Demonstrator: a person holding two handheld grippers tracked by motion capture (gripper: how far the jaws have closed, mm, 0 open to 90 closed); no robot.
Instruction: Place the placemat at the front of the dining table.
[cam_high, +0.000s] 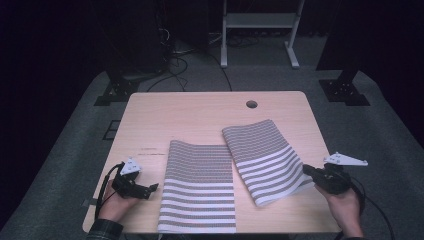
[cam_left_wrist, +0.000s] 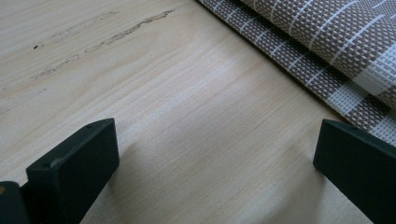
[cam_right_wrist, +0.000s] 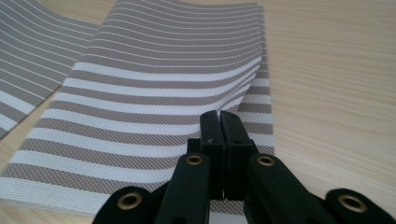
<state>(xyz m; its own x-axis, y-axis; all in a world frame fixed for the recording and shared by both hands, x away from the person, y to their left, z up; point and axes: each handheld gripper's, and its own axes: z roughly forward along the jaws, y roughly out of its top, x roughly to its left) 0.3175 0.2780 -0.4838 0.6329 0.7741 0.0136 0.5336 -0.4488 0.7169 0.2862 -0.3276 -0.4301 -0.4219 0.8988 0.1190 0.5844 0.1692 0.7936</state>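
1. No text, label, brand, number or sign can be read anywhere.
2. The tabletop (cam_high: 200, 115) carries a short dark mark near its left edge, seen from above; it is too small and blurred to read, and up close in the left gripper view it looks like scuffing, not letters.
3. The two mats (cam_high: 200, 185) bear woven stripes, no lettering.
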